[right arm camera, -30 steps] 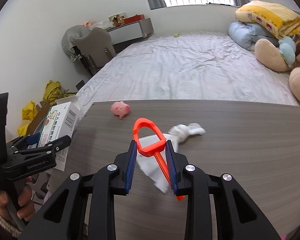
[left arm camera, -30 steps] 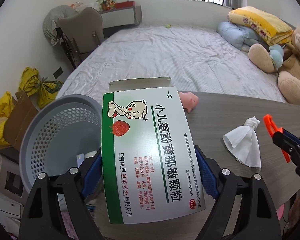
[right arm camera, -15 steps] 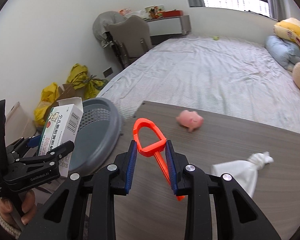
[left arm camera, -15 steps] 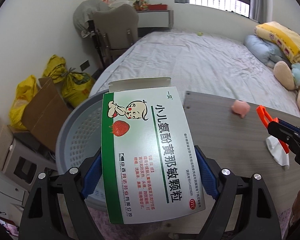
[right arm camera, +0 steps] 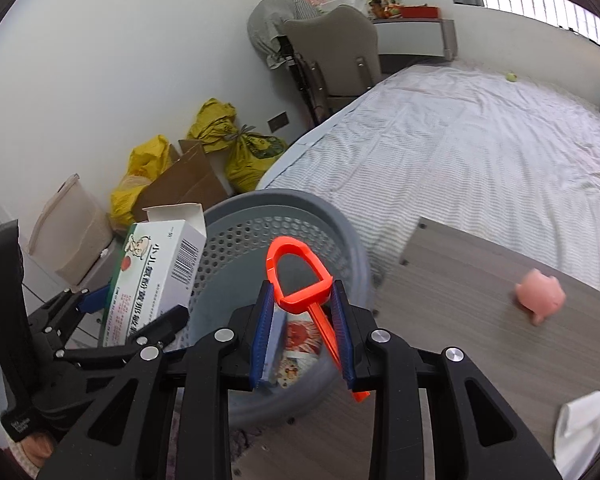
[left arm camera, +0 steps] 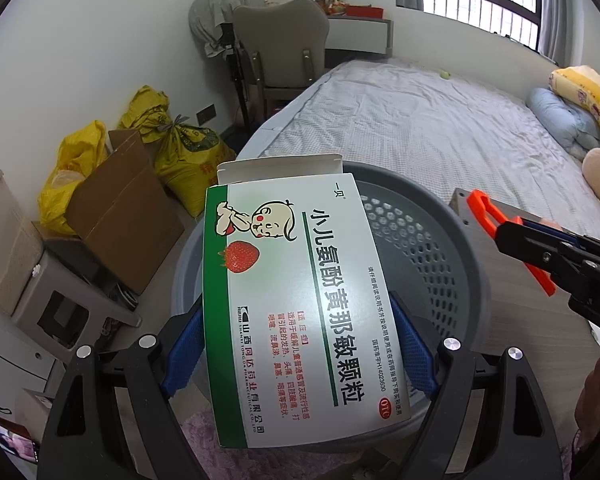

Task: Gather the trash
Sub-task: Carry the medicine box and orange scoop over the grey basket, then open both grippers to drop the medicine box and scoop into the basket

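**Box and clip held over the bin**

The box, white and green with a strawberry and a cartoon child printed on it, is clamped between the blue pads of our left gripper. The jaws stand wide apart because the box is wide, and both pads press on its long sides. Its top flap is open. In the left wrist view the box hangs above the bin, and it hides most of the inside. From the right wrist view we see the same box at the left edge of the bin, tilted, with the barcode side toward us.

Our right gripper is closed narrowly on the orange clip. The pads grip the clip at its thin stem, and the loop end stands out in front, above the inside of the bin. In the left wrist view the clip and the black jaws come in from the right, over the bin's rim.

The bin is grey, round, with small holes in the wall. It stands on the floor just beside the corner of the table. At the bottom lies some printed packaging; we cannot tell what it is.

On the table we see a pink pig toy and, near the right edge, a white tissue, well apart from each other. Behind the table is a bed, and by the wall stand yellow bags and a cardboard box
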